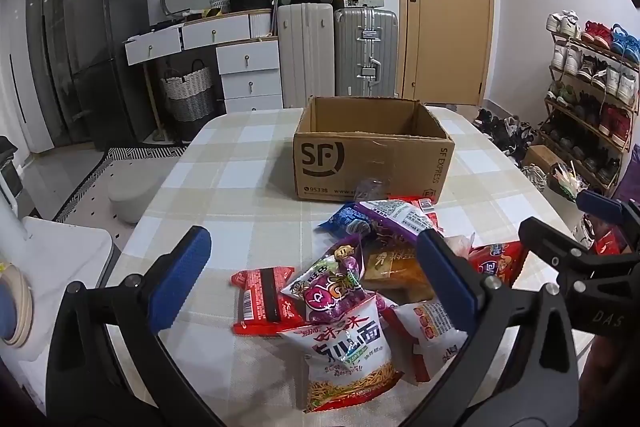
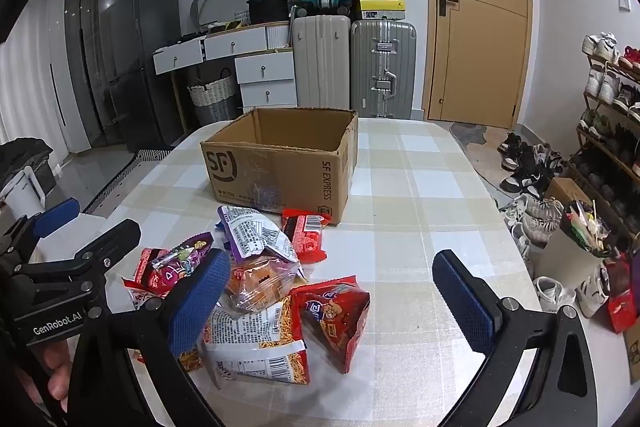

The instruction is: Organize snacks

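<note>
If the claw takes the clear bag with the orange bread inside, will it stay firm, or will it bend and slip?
The clear bread bag will probably bend: its film looks thin and wrinkled. It may also slip, since the plastic is glossy. The bread looks soft, so a hard squeeze from the right claw could crush it. It leans on other snack packets, which may shift when it lifts.

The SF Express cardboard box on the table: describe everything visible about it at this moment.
The SF Express cardboard box is plain brown corrugated card, printed in black with a large SF logo on one side and "SF EXPRESS" on the adjoining side. Clear tape shines across its front. Its top is open, with ragged rims and no flaps showing; the inside visible looks empty. It sits upright on the checked tablecloth, beyond the snack pile. A red snack packet lies against its near corner. Neither tool touches it.
</note>
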`<state>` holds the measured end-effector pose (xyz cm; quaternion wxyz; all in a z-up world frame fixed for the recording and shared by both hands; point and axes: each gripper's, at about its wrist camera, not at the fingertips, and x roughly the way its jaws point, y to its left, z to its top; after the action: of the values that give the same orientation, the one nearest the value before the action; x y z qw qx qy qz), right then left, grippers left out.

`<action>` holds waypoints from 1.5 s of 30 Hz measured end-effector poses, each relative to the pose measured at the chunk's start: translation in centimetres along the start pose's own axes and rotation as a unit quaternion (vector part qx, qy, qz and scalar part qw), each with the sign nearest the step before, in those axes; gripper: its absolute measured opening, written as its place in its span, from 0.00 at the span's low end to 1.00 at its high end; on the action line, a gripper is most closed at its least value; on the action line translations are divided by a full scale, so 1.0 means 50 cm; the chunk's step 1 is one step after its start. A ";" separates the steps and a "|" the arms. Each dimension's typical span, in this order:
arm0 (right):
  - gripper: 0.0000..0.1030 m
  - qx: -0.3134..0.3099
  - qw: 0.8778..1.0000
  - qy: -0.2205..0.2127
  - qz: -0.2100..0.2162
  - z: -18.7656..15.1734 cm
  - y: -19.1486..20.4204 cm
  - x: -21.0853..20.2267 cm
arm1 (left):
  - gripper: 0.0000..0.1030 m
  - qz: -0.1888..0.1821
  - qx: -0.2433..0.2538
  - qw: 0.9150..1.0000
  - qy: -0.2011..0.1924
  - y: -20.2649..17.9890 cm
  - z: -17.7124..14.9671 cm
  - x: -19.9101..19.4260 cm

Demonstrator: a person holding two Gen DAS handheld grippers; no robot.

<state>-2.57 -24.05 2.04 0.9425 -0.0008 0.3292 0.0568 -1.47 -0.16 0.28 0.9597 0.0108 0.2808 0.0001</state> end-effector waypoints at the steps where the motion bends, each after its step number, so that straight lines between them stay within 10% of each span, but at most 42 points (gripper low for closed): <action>1: 1.00 0.001 1.000 0.000 0.000 -0.001 0.001 -0.001 | 0.99 0.000 0.000 1.000 0.001 0.001 -0.001 0.001; 45: 1.00 0.008 1.000 0.001 0.029 -0.008 -0.008 -0.008 | 0.99 -0.001 -0.001 1.000 0.015 0.004 0.002 0.008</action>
<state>-3.09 -24.51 1.98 0.9403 0.0161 0.3302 0.0812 -1.05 0.06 0.17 0.9552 0.0098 0.2957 0.0000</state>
